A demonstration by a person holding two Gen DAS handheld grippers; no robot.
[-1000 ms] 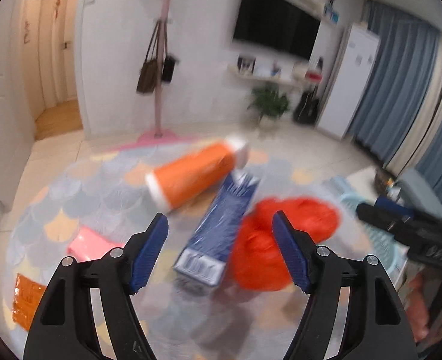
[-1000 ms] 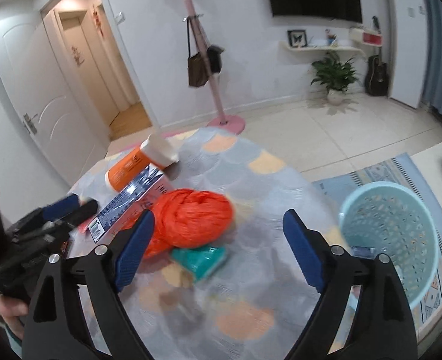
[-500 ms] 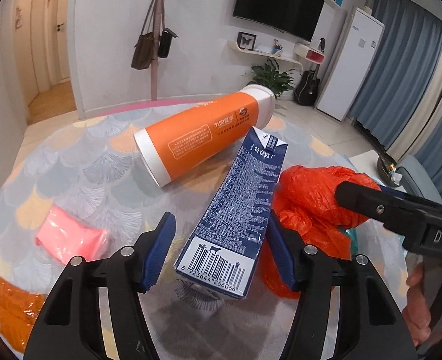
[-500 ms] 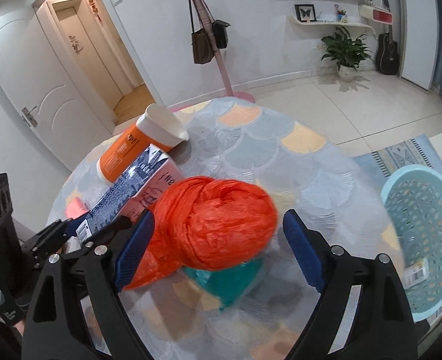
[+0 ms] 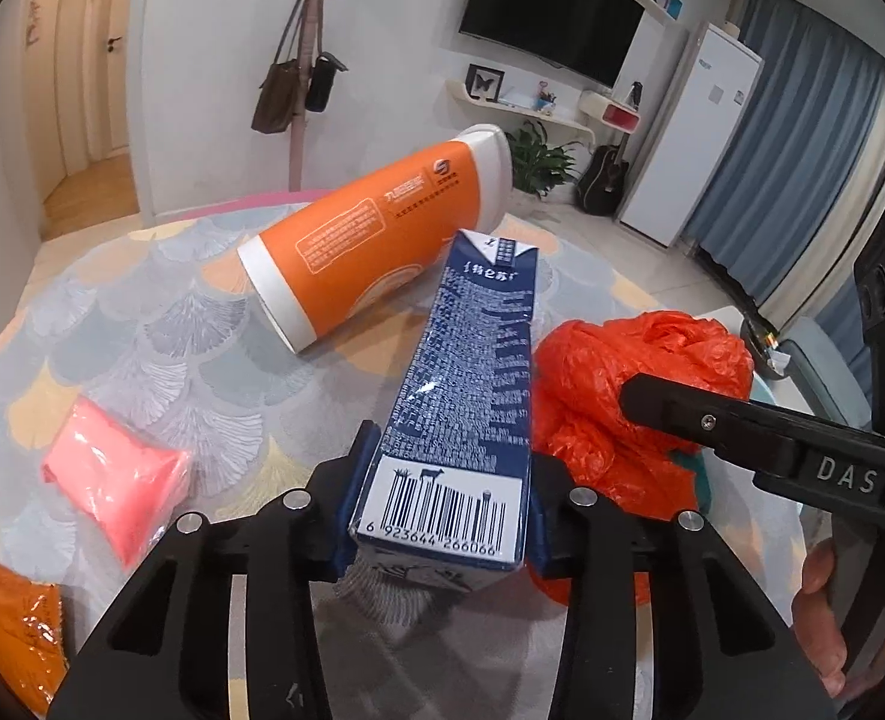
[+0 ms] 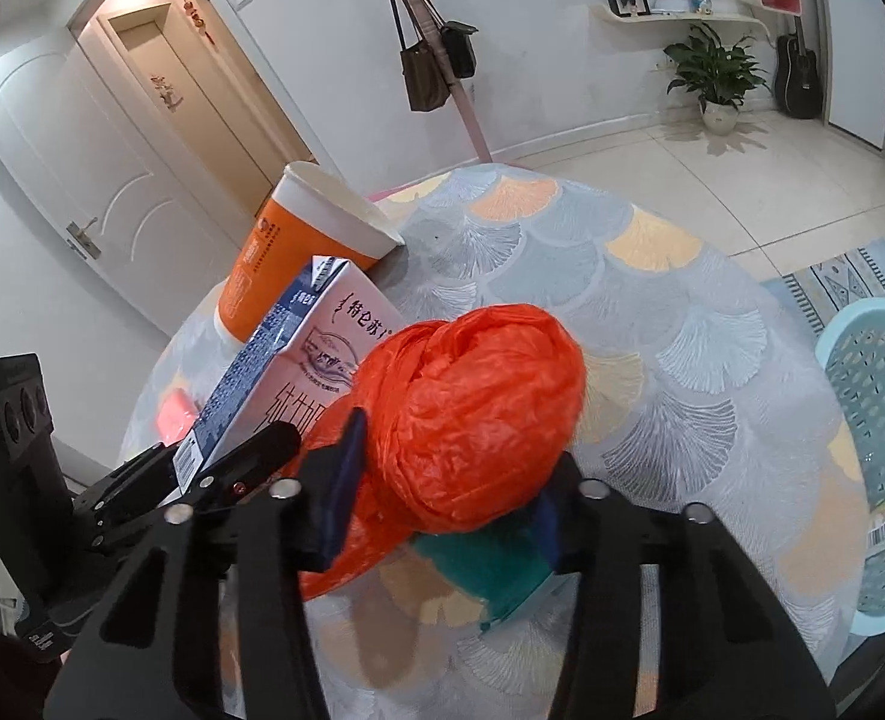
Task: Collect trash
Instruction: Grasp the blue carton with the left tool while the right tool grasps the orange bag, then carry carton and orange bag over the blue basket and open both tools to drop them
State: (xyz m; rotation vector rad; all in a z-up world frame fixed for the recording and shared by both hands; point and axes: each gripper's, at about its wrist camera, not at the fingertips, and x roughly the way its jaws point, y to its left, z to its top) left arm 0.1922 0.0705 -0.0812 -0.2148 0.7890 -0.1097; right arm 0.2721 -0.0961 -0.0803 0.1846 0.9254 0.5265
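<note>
My left gripper [image 5: 442, 504] is shut on the barcode end of a blue milk carton [image 5: 472, 384] lying on the round table [image 5: 142, 336]; the carton also shows in the right wrist view [image 6: 298, 360]. My right gripper [image 6: 448, 504] is shut on a crumpled orange plastic bag [image 6: 472, 414], also seen in the left wrist view [image 5: 592, 396]. A teal wrapper [image 6: 490, 564] lies under the bag. An orange paper cup [image 5: 376, 234] lies on its side behind the carton.
A pink packet [image 5: 112, 474] and an orange packet [image 5: 4, 624] lie at the table's left. A light blue perforated basket [image 6: 880, 462] stands on the floor to the right of the table. A coat stand [image 6: 442, 60] is behind.
Both grippers moved forward and closed: the left onto the carton's end, the right onto the orange bag. Both were open a second ago.
</note>
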